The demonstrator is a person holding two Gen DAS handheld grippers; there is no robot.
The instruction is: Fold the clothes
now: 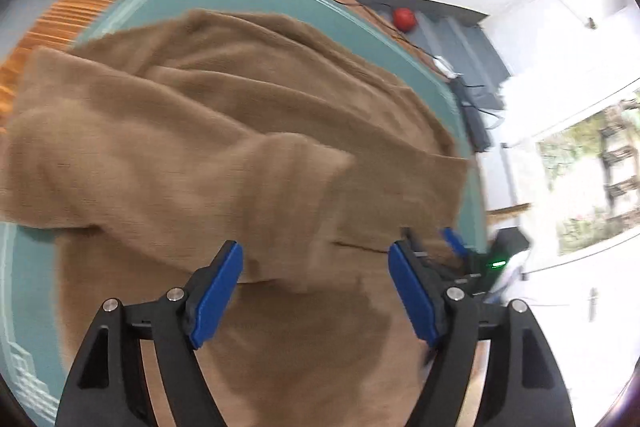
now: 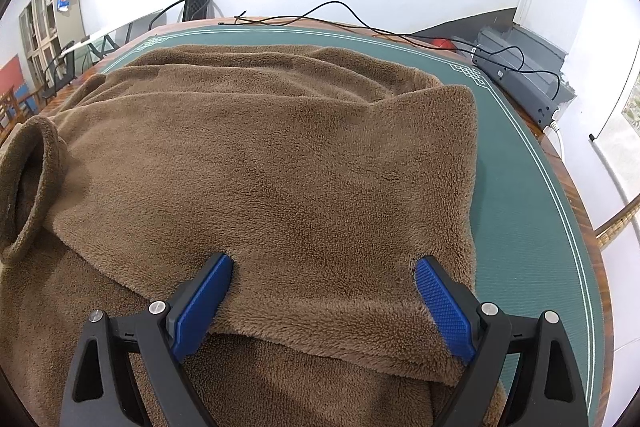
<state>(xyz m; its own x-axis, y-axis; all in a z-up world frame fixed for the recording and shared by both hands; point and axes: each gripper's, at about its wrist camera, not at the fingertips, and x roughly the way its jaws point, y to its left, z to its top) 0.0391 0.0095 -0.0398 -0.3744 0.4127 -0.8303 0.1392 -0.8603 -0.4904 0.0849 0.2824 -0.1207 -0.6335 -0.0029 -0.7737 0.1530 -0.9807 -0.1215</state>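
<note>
Garment: a brown fleece top (image 2: 280,155) lies spread over the green-covered counter (image 2: 532,211), one panel doubled over the layer beneath; its collar (image 2: 30,187) stands curled at the left of the right wrist view.
Left gripper (image 1: 316,291): fingers apart, holding nothing, hovering over a bunched sleeve-like roll (image 1: 288,179); this view is blurred, so finer detail is lost.
Right gripper (image 2: 324,295): fingers apart, straddling the near edge of the folded-over panel; whether the tips press the cloth I cannot tell.
Handling: I judge it soft, thick and limp, light for its bulk; it will sag and drag if lifted at one point, and the pile should give good grip, not slip.
Where to hold: pinch through both layers at a hem or corner, such as the far right corner (image 2: 464,95), one gripper per corner, so the edge stays straight.
Stage: partly folded, or loosely laid; the views fit either.
</note>
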